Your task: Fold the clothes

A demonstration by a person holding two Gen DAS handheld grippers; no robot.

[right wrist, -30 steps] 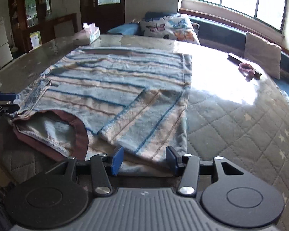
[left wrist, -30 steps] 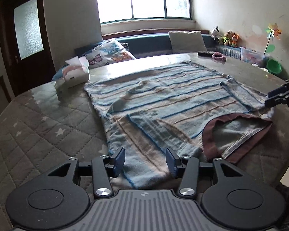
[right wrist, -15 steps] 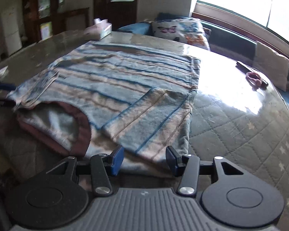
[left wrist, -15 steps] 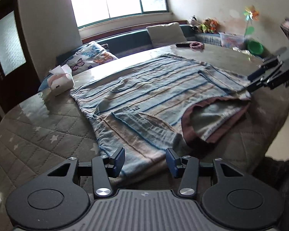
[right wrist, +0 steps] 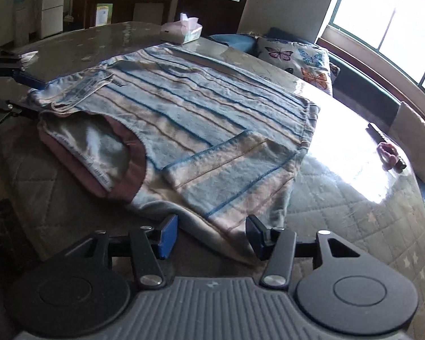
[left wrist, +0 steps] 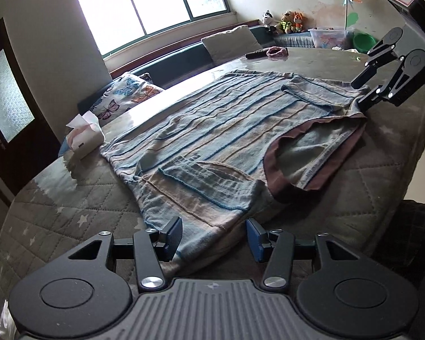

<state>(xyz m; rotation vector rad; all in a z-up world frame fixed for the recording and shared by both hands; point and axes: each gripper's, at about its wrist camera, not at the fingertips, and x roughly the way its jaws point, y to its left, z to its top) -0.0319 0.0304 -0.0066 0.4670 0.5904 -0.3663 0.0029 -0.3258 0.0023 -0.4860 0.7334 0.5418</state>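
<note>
My left claw (left wrist: pixel 214 236) is spread wide, straddling the near shoulder edge of the sweater (left wrist: pixel 226 130); my right claw (right wrist: pixel 211 236) is just as wide at the other shoulder. The sweater lies flat on the tabletop (left wrist: pixel 70 198), both sleeves folded in over the body, collar facing me. Looks like the lengthwise fold is up: both claws need to close on these shoulder corners together.

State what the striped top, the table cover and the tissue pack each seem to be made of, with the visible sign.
Striped top: seemingly soft knit or fleece; fuzzy, matte nap. Table cover: quilted fabric, shown by diamond stitching and stars, apparently under clear glossy sheeting, given the window glare. Tissue pack: looks like thin plastic wrap, paper tissue protruding.
</note>
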